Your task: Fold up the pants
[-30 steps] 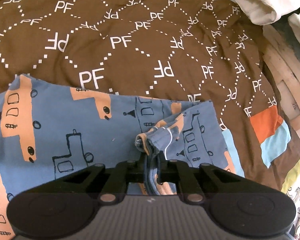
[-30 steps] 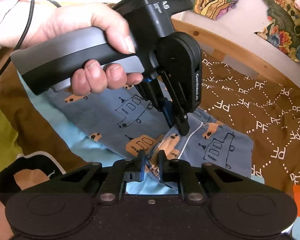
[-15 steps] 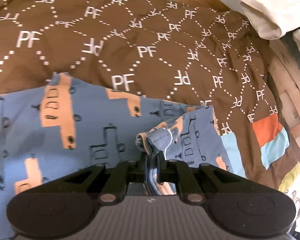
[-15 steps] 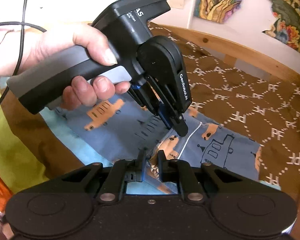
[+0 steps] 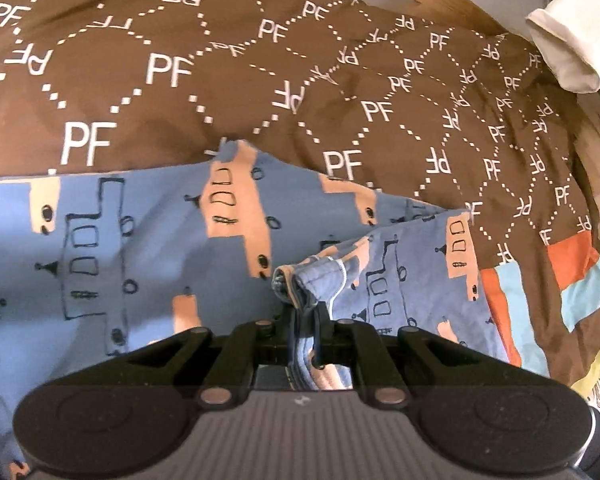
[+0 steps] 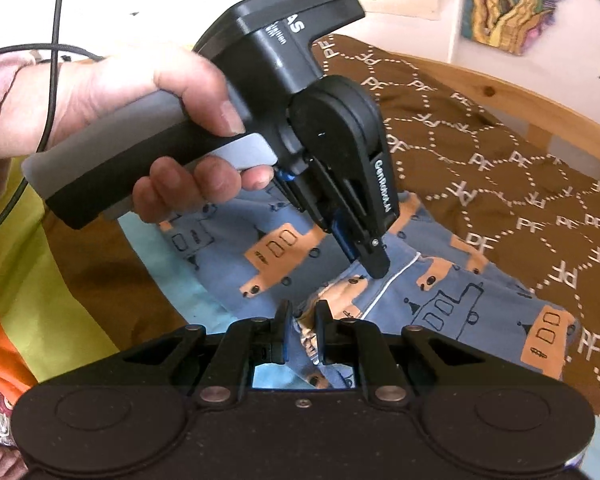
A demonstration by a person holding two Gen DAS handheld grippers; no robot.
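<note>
Blue pants [image 5: 140,240] printed with orange vehicles lie spread on a brown blanket. My left gripper [image 5: 305,312] is shut on a bunched, folded edge of the pants, which sticks up between its fingers. In the right wrist view a hand holds the left gripper [image 6: 374,262], tips down on the pants [image 6: 440,292]. Just below it, my right gripper [image 6: 301,316] is shut on the same edge of the fabric, lifted a little off the blanket.
The brown blanket [image 5: 340,80] with white "PF" print covers the bed. It has orange and light-blue patches [image 5: 576,268]. A wooden bed frame [image 6: 520,100] runs along the far side. A cream cloth [image 5: 572,48] lies at the far right. A cable [image 6: 52,60] hangs by the hand [image 6: 140,92].
Both grippers have carried the pinched pants edge across the blanket and slightly upward. More of the spread pants now shows on the left of the left wrist view. Both grips are unchanged.
</note>
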